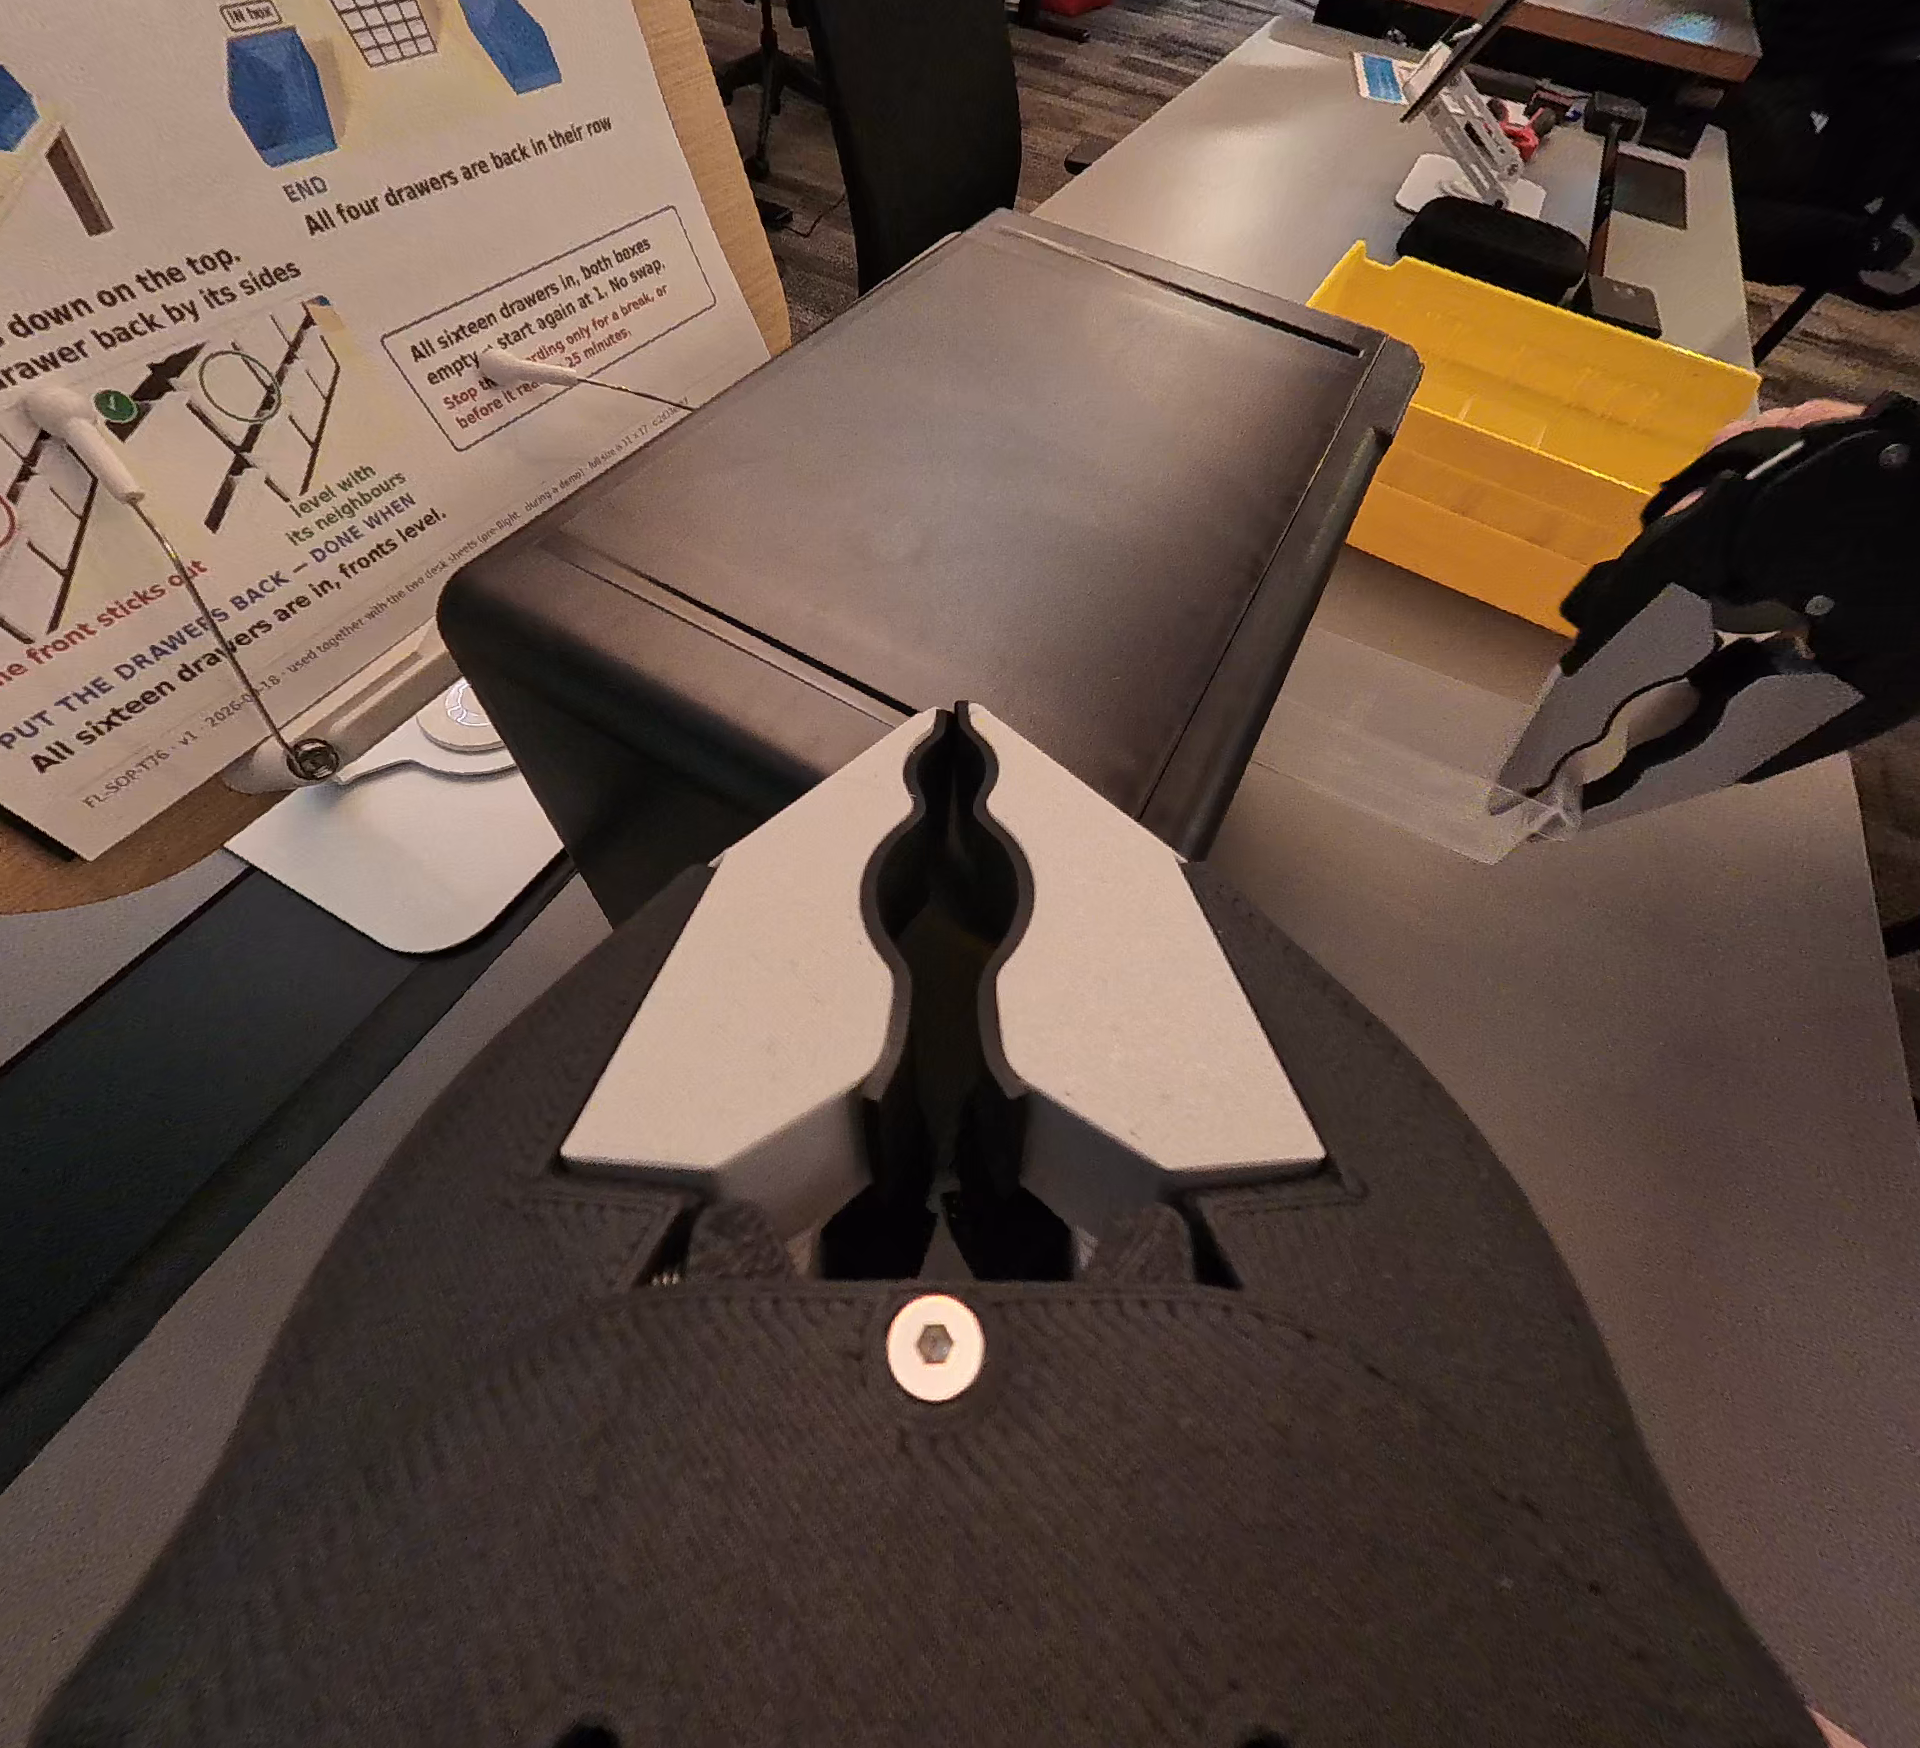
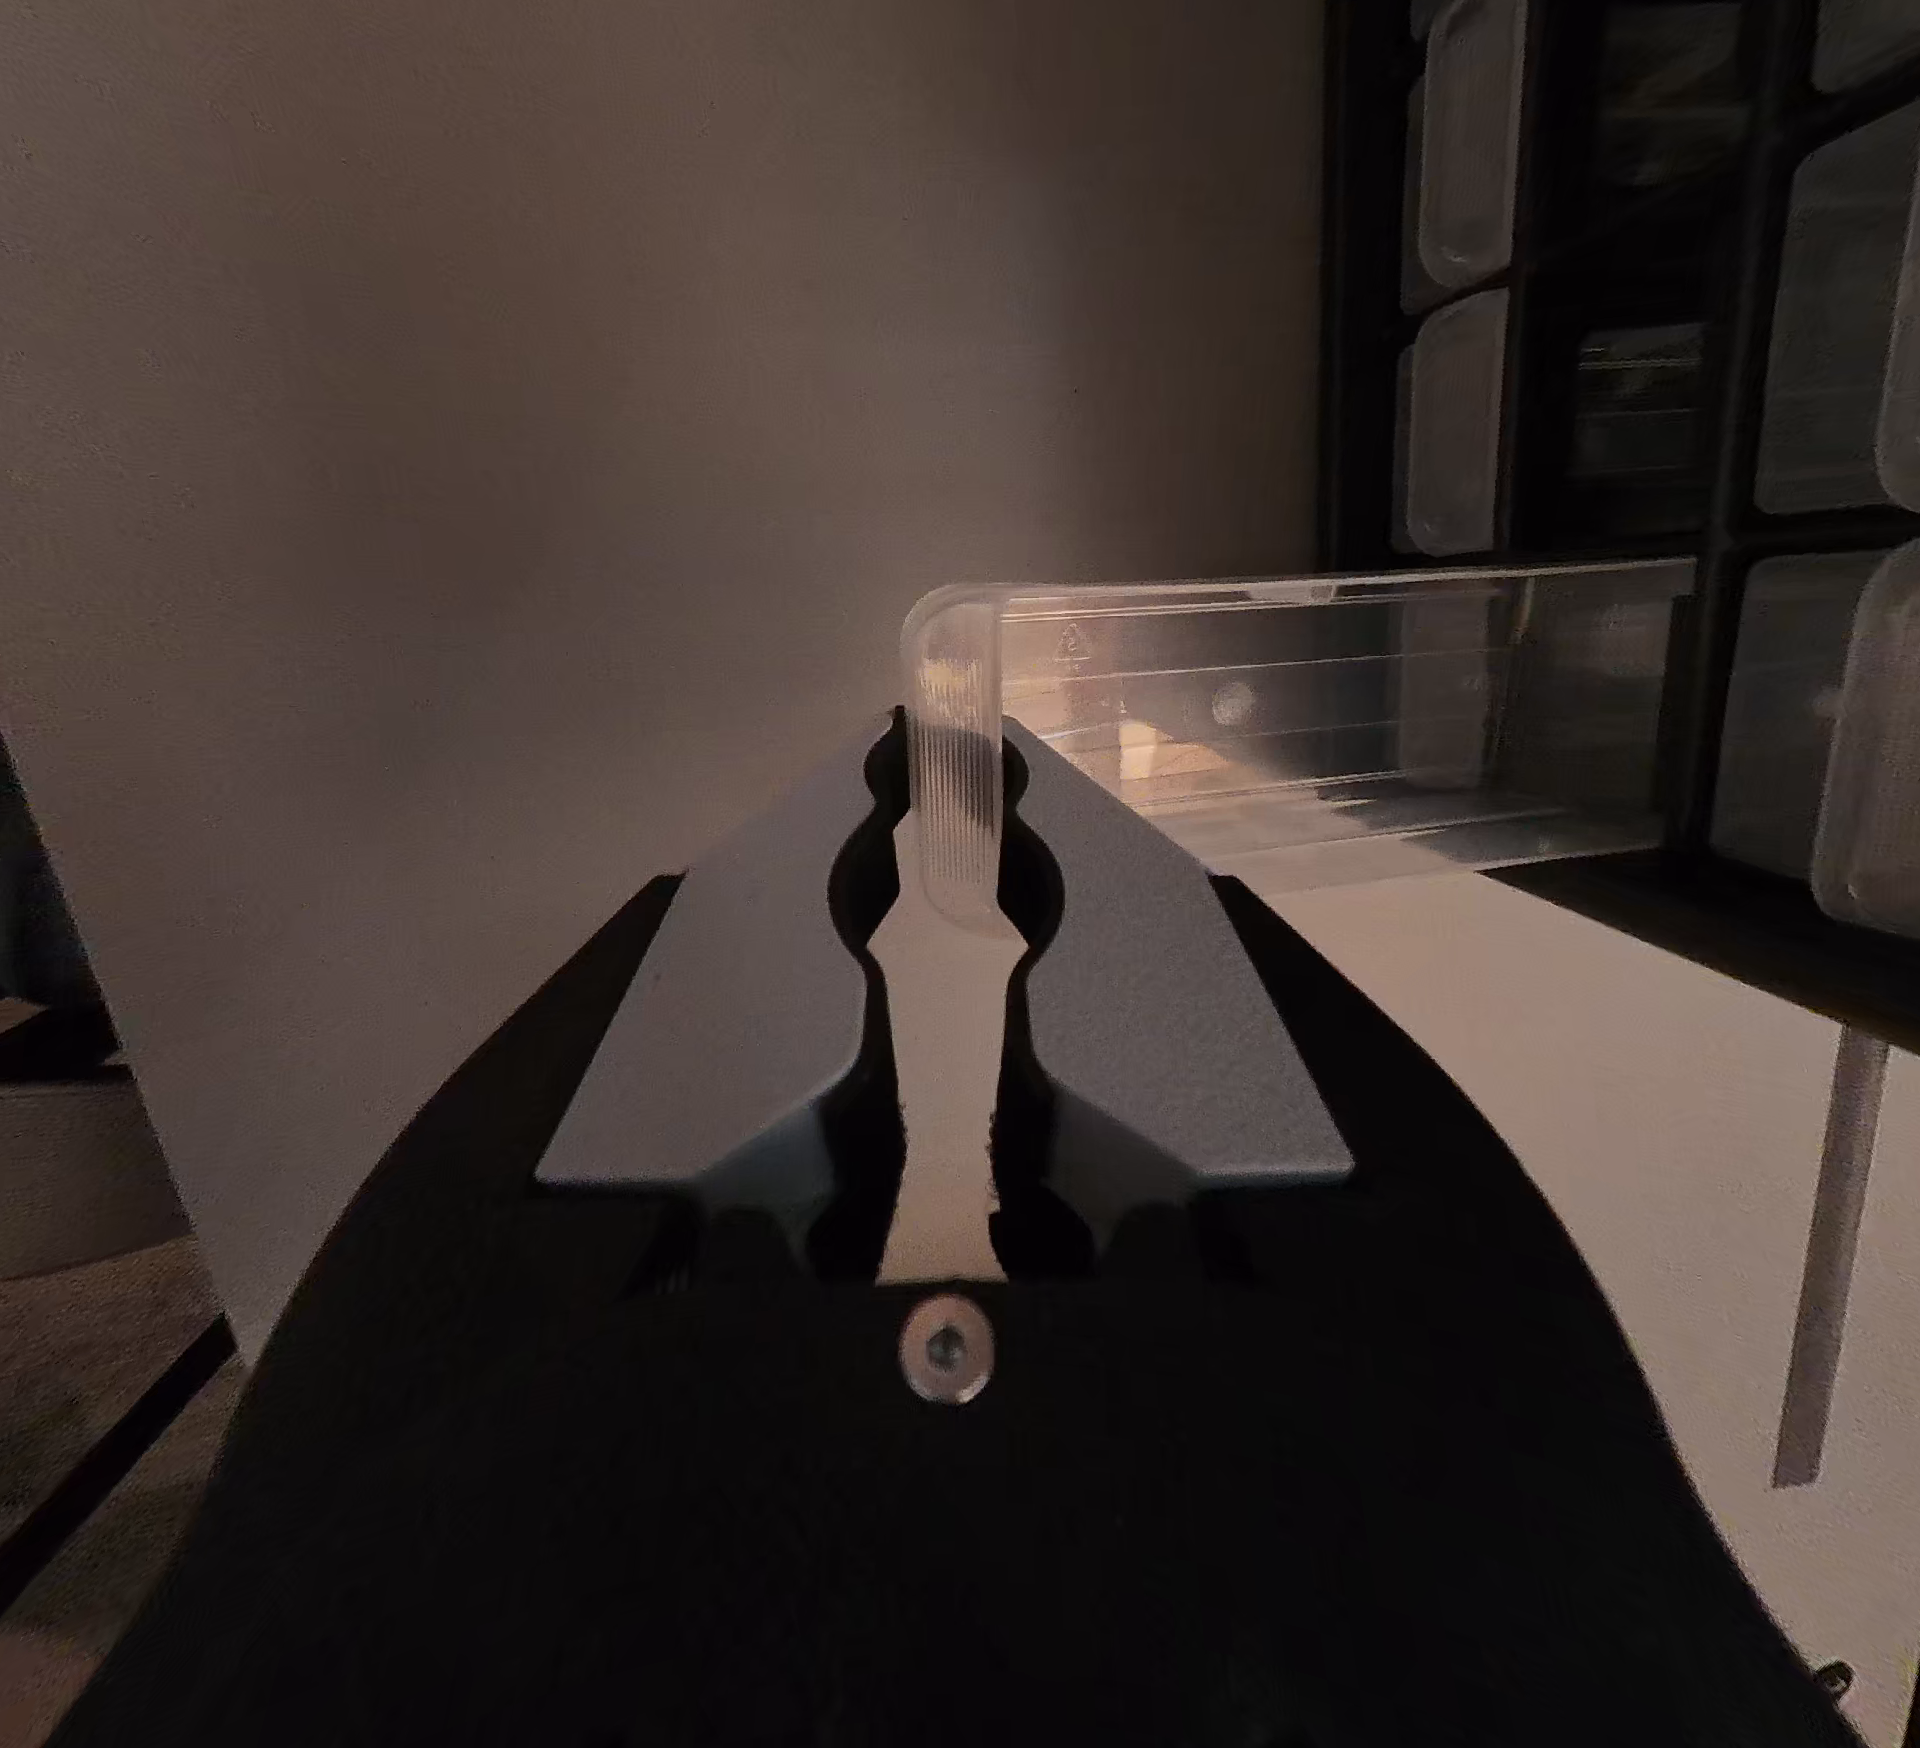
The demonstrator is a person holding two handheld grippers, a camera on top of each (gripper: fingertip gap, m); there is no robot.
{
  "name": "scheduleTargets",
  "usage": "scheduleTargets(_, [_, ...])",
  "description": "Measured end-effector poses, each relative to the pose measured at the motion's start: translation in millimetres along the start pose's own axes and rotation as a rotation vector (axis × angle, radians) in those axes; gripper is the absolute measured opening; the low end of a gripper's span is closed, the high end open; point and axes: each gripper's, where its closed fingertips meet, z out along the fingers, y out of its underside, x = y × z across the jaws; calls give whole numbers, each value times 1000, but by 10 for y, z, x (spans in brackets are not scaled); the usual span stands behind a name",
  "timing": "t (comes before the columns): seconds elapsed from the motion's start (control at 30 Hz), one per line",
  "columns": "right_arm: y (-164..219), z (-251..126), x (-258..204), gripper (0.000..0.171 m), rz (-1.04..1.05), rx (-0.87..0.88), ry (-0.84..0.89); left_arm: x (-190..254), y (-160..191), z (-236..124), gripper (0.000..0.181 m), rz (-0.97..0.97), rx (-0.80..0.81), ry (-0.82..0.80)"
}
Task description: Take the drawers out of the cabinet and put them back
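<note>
Pinching a clear drawer's [image 2: 1351,722] handle, my right gripper [image 2: 951,825] has it part out at three o'clock; left gripper [image 1: 956,732] pressed together atop the cabinet [image 1: 935,451]; most drawers remain

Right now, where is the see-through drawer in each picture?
Left wrist view: the clear drawer shows only as a small corner at the far right, pinched by the right gripper.
Right wrist view: it is right of centre, sticking out of the black cabinet, its front tab between that gripper's fingers.
Shared landmark: the black cabinet, seen from above in the left view.
</note>
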Motion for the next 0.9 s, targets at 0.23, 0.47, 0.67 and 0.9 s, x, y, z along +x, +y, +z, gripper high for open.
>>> scheduleTargets(0.23, [18,-114,-92,11,-3,-15,-43,0,-1,0,0,0,-2,1])
scheduleTargets(0.47, [74,-388,-250,11,55,5,-89,2,-1,0,0,-1,0,1])
scheduleTargets(0.67, [751,-1558,21,11,386,87,495,4,-3,-1,0,-10,9,15])
scheduleTargets(0.9, [2418,-1600,-108,11,1151,-58,417,7,-1,-3,0,-8,13,17])
